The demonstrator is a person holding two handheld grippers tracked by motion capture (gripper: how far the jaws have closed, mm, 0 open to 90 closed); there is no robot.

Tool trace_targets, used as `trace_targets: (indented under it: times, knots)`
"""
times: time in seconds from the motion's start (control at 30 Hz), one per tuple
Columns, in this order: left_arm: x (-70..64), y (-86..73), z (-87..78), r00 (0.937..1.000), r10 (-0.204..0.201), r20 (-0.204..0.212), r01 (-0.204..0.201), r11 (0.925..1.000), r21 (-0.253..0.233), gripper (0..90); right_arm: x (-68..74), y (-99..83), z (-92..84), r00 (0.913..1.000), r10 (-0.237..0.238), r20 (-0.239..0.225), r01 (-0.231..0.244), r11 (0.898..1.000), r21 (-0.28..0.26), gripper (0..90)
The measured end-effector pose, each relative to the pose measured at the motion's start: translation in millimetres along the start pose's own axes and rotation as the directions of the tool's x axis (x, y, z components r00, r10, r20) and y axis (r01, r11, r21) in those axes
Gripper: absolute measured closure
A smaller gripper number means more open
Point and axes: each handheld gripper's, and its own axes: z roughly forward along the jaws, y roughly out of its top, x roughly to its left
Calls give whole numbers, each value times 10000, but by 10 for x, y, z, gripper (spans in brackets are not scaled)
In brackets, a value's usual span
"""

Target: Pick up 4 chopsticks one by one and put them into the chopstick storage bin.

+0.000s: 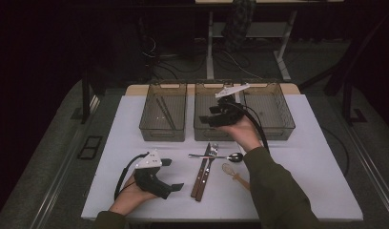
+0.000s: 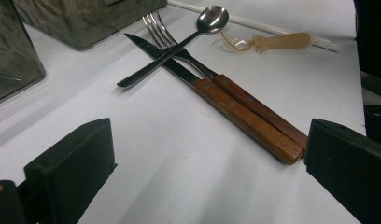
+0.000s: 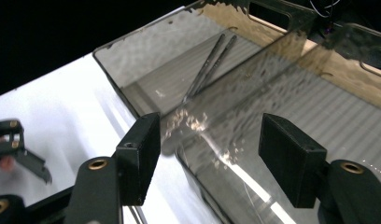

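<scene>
Both jaws gape empty: the right gripper [image 1: 209, 117] hovers over the middle smoky translucent plastic bin [image 1: 212, 133] at the white table's [image 1: 302, 162] far edge, apparently above its rim; the left gripper [image 1: 172, 174] rests near the front edge, beside the wooden-handled steel knife [image 1: 200, 175], matching fork [image 1: 208, 171] and steel spoon [image 1: 221, 156].

Dim room: grey floor [image 1: 49, 124], cables [image 1: 192, 59] beneath a white-legged desk [image 1: 210, 43] behind.

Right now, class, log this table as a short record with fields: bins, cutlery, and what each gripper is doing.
bins: three smoky bins in a row at the far edge
left bin: chopsticks inside
cutlery: knife and fork side by side, spoon laid across them
left gripper: open, on the table, empty
right gripper: open, empty, above the middle bin
</scene>
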Motion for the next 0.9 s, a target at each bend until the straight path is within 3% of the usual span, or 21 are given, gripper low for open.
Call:
trace_targets:
  times: [0.7, 0.9]
  knots:
    - [22, -9, 4, 9996, -122, -271, 121, 9999, -27, 0, -265, -762, -698, 9980, 449, 441, -437, 9987, -267, 380]
    - [18, -11, 19, 9995, -174, -262, 176, 9998, 67, 0, -255, -1007, -805, 9971, 295, 699, -302, 9995, 91, 380]
